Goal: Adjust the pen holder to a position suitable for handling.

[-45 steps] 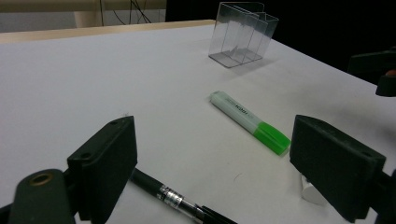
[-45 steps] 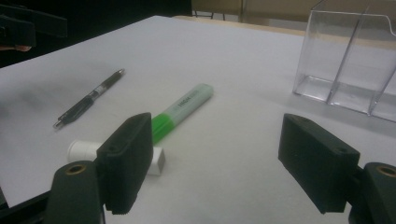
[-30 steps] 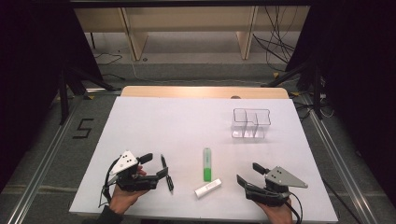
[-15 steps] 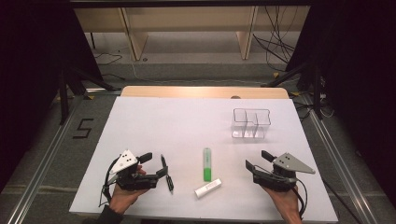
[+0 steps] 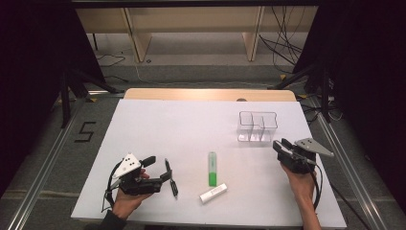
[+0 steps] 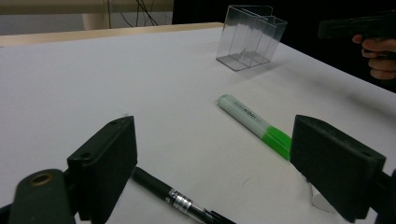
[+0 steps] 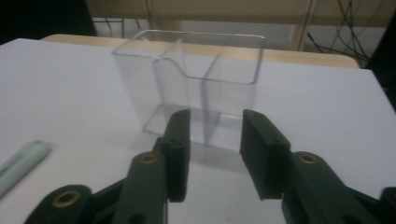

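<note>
The right gripper (image 5: 282, 146) hung just short of the clear bin (image 5: 257, 127), its jaws partly parted with nothing between them; they had just been closing, and in the right gripper view (image 7: 212, 140) the gap looked about as wide as one compartment wall. The bin stood upright toward the far right of the table (image 5: 191, 120), apart from the jaws. The main risk, I judged, was the approach: a light, empty plastic bin could slide or tip if one jaw struck its near wall rather than straddling it, and a hard pinch on a thin wall might let it slip or twist out. The left gripper (image 5: 160, 170) rested at the near left with jaws wide open (image 6: 205, 172), the black pen (image 5: 171, 178) lying across the gap but not pinched; any careless shift there could roll the pen. The green highlighter (image 5: 212, 168) and a white stick (image 5: 213, 193) lay between the hands, untouched. Compared with a second earlier, the right hand had moved away from the near edge up to the bin, while the left hand, pen, highlighter and stick lay as before.
</note>
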Available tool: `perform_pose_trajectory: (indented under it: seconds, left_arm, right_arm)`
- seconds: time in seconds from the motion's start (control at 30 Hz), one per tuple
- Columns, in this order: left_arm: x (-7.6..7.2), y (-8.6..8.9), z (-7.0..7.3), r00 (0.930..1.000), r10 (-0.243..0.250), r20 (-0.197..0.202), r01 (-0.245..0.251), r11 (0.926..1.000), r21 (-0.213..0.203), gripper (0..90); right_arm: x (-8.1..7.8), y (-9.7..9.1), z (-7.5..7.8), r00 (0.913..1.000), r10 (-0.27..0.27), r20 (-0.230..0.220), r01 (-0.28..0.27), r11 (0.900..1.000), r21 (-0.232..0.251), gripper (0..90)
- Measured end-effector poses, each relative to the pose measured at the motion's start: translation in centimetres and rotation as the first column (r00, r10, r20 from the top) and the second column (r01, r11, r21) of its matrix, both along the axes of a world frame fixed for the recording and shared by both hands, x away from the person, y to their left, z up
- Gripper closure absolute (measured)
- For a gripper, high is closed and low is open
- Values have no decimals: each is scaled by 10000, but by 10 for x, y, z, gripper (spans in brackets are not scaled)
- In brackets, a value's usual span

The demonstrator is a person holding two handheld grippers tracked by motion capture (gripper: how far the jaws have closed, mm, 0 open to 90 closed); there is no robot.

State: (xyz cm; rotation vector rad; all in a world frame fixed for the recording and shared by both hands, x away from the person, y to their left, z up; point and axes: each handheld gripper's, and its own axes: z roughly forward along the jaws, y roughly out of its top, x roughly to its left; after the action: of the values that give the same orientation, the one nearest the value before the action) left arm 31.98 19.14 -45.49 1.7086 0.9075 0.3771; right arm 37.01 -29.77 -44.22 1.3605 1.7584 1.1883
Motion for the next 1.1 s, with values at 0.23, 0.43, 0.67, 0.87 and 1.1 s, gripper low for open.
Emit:
perform_pose_trajectory:
  seconds: [0.23, 0.43, 0.67, 0.87, 1.1]
  left_arm:
    - [0, 0, 0, 10000, -3, 5, 3, 10000, 1, 144]
    - [0, -1, 0, 10000, -7, 5, 7, 10000, 12, 145]
    - [1, 0, 0, 9999, -55, -102, 53, 9998, -172, 145]
    - [1, 1, 0, 9999, -51, -93, 49, 9999, -143, 145]
    - [2, 1, 0, 10000, -45, -88, 44, 9999, -149, 144]
  right_arm:
    - [26, -12, -5, 9982, -504, -313, 500, 9987, -118, 831]
    - [49, -20, -12, 9939, -816, -745, 798, 9965, -265, 900]
    - [72, -22, -20, 9893, -697, -1283, 664, 9973, -302, 900]
    - [85, -22, -23, 9856, -592, -1587, 572, 9982, -171, 900]
    - [92, -16, -23, 9848, -260, -1716, 193, 9990, -406, 900]
